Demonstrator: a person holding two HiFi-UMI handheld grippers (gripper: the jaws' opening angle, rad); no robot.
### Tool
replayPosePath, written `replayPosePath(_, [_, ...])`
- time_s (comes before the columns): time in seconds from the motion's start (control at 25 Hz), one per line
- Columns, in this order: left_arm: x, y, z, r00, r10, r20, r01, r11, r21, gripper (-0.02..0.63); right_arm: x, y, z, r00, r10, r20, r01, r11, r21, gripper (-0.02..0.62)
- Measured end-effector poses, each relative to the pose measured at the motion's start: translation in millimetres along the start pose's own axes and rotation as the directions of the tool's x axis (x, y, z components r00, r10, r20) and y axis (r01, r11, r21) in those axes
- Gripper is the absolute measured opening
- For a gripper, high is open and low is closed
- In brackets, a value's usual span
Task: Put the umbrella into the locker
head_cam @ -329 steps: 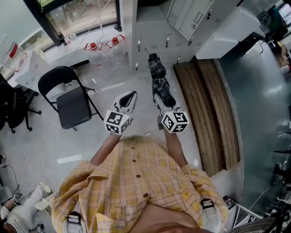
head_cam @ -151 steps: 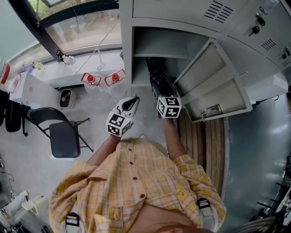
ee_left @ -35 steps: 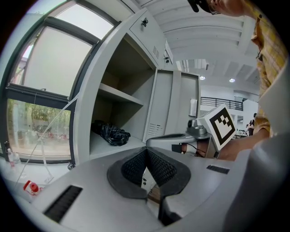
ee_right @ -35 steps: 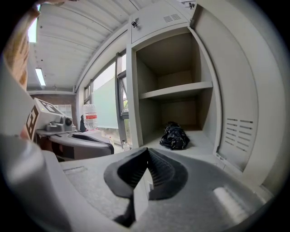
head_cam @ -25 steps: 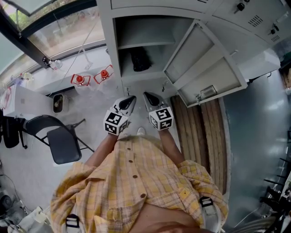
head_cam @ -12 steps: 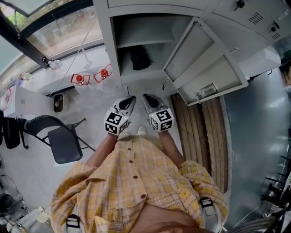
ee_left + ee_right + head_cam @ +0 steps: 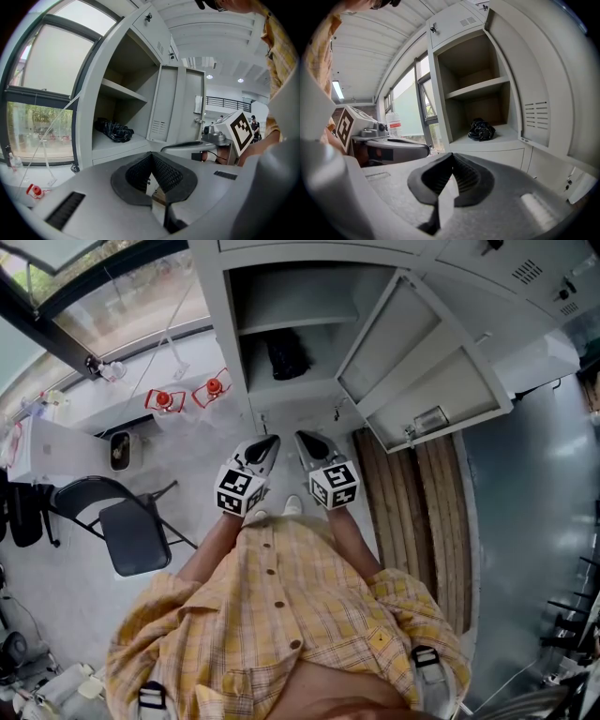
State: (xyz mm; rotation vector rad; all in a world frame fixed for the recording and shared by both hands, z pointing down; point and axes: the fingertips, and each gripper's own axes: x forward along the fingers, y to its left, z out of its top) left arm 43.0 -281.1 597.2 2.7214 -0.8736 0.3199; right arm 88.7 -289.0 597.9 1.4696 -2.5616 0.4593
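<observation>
Umbrella (image 7: 287, 358) was a dark lump on the locker (image 7: 225, 352) shelf in head view, too small to show handle or strap. Locker top was cut by the upper edge. Hands were mostly hid under the cubes of left gripper (image 7: 272, 442) and right gripper (image 7: 302, 438). Legs were hid beneath the shirt (image 7: 281, 615). Bottle (image 7: 394, 125) label in right gripper view was too small to read.

No legible text, numbers or brand names in any view.
- Cubes on left gripper (image 7: 270, 441) and right gripper (image 7: 302, 437): black-and-white coded squares, no lettering.
- Card holder (image 7: 431, 420) on the open door, right of centre: too small to read.
- Bottle (image 7: 393, 125), left side: red label, blurred.
</observation>
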Motion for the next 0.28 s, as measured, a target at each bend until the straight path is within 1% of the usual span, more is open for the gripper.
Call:
replayPosePath(0.16, [-3.9, -0.4, -3.1, 1.0, -0.007, -0.01, 0.007, 1.0, 0.004, 0.005, -1.0, 2.5, -0.1, 1.0, 0.002, 0.004, -0.002, 1.0, 0.006, -0.003])
replayPosePath(0.28, [-5.6, 1.3, 1.4, 1.0, -0.004, 0.006, 0.004, 1.0, -0.005, 0.005, -0.9, 4.2, 3.7, 1.0, 0.003, 0.011, -0.003, 1.0, 0.004, -0.003])
